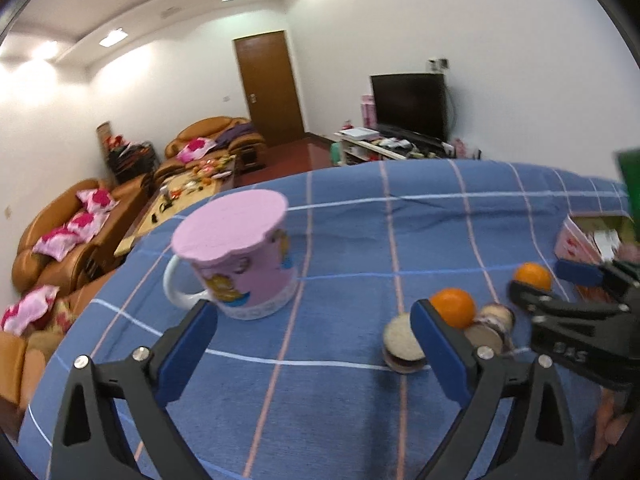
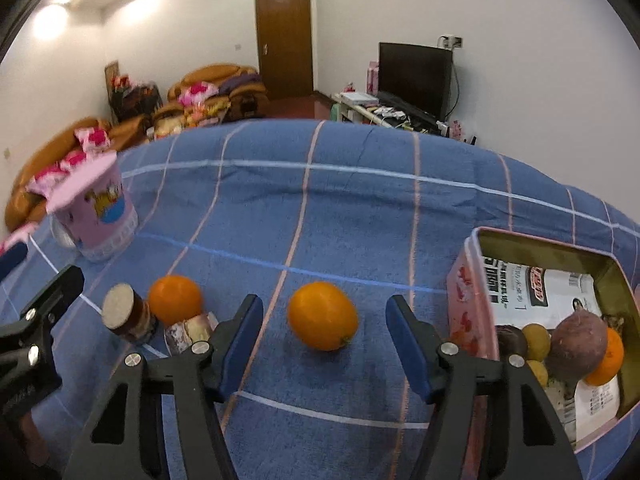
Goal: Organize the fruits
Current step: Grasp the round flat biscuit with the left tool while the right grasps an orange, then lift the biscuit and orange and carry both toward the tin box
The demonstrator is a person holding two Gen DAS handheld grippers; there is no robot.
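Evidently the right gripper point(image 2: 324, 344) is lined up to take the orange point(image 2: 322, 316) lying on the blue cloth point(image 2: 340, 208) just ahead, between its parted fingers, which do not touch it; the tin point(image 2: 472, 264) with fruit already in it sits close to its right, a short carry away. Meanwhile the left gripper point(image 1: 316, 344) hangs wide open and empty, a second orange point(image 1: 454, 307) just past its right finger, the pink mug point(image 1: 240, 256) ahead to the left

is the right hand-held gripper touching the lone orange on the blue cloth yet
Apart. The right wrist view shows the right hand-held gripper open, with blue checked cloth visible between each finger and the round orange fruit.
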